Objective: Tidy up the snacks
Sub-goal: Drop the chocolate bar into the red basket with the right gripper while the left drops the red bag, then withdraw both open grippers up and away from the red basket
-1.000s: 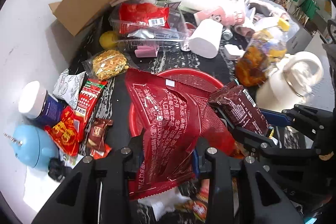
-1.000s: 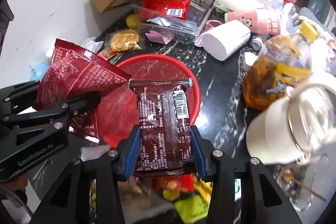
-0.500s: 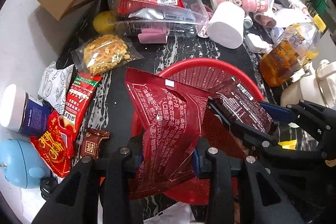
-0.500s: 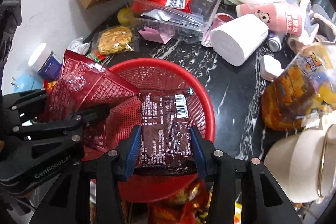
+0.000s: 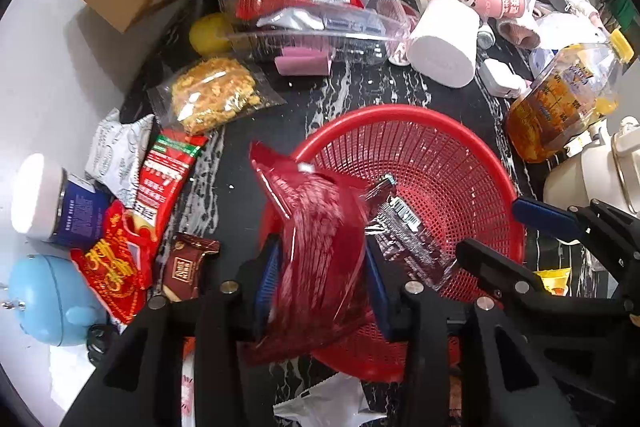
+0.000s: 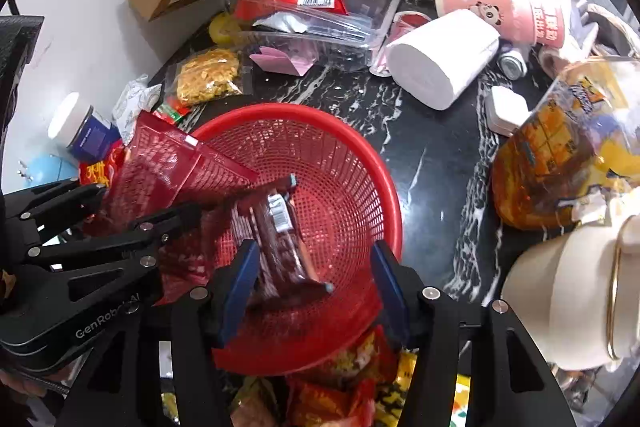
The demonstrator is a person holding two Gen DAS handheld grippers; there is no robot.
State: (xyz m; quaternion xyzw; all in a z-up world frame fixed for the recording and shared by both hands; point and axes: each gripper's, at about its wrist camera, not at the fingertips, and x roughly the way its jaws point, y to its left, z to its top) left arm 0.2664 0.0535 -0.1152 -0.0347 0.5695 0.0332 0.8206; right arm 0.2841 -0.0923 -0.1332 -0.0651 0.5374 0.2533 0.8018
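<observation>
Grippers hang over a red basket (image 6: 352, 163) on the cluttered black worktop (image 6: 432, 155). Right gripper (image 6: 314, 287), jaws just opening, has let go its blurred brown snack packet (image 6: 280, 243); left gripper (image 5: 318, 275), widening, brackets a blurred red packet (image 5: 320, 227), grip unclear.

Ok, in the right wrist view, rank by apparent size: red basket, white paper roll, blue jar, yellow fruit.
1. Red basket
2. White paper roll
3. Blue jar
4. Yellow fruit, partly hidden, so it may be closer to the jar than it looks.
</observation>
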